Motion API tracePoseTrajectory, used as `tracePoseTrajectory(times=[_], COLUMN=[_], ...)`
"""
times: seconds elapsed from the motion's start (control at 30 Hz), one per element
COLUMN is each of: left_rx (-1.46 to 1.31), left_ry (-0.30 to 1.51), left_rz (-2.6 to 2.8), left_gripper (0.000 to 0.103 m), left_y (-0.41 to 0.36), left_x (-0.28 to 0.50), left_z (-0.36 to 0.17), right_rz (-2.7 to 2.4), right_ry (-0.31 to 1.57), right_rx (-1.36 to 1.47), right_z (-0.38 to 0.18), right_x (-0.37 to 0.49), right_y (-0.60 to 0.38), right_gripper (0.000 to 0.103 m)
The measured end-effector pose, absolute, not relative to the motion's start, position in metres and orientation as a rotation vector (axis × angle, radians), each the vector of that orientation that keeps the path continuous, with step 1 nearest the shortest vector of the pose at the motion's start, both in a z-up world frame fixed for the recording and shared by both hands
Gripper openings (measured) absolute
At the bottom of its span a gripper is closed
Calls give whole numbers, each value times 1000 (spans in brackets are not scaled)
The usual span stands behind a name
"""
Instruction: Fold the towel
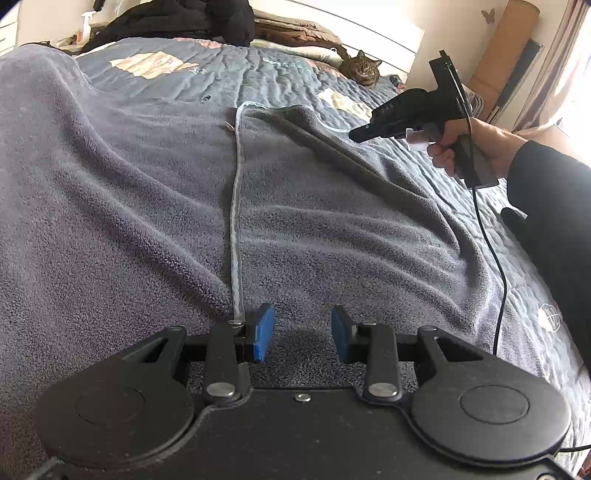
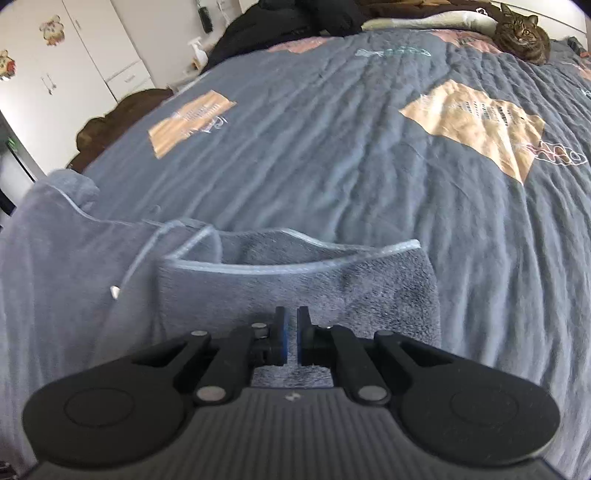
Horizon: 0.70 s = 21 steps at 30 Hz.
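Towel [image 1: 155, 192]: grey; spread rumpled on the quilted bed [image 2: 351, 147], one flap doubled over along a pale hem [image 1: 236, 206]
Left gripper [image 1: 303, 336]: jaws wide apart; holds nothing
Right gripper [image 2: 291, 338]: jaws nearly closed over the pile; whether cloth is pinched, cannot tell
Risk: a shallow pinch may slip; the creases could set the fold askew
Room: bare quilt beyond; cat [image 2: 521, 33] sits well apart

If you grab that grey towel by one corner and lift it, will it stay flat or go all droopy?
Probably droopy. The towel already lies in soft wrinkles and folds on the bed, so it looks floppy, not stiff. Its fuzzy surface should give the right gripper good grip, so it likely won't slip. Being big, most of it would probably drag behind.
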<state>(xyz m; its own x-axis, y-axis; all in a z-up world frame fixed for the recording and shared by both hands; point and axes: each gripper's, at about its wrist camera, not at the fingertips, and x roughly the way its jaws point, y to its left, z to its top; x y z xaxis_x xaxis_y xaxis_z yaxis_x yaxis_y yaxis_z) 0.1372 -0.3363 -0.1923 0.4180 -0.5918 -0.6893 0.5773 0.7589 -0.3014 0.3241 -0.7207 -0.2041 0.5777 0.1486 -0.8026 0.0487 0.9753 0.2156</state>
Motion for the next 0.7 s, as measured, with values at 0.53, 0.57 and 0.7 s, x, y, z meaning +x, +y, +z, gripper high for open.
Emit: tracePoseTrajectory(times=[0.53,0.57,0.7], left_rx=[-13,-12,-9], left_ry=[871,871,870], left_rz=[-734,-734,-735], left_gripper=[35,35,35], left_y=[-336,-336,-337], left_x=[137,137,137], left_z=[-192,-192,-192], right_rz=[-154,-144,-103], right_ry=[880,883,876], right_rx=[130,149,207], right_z=[-197,-195,-186], right_x=[320,319,313], right_y=[-725,-730,-740], right_gripper=[0,0,0])
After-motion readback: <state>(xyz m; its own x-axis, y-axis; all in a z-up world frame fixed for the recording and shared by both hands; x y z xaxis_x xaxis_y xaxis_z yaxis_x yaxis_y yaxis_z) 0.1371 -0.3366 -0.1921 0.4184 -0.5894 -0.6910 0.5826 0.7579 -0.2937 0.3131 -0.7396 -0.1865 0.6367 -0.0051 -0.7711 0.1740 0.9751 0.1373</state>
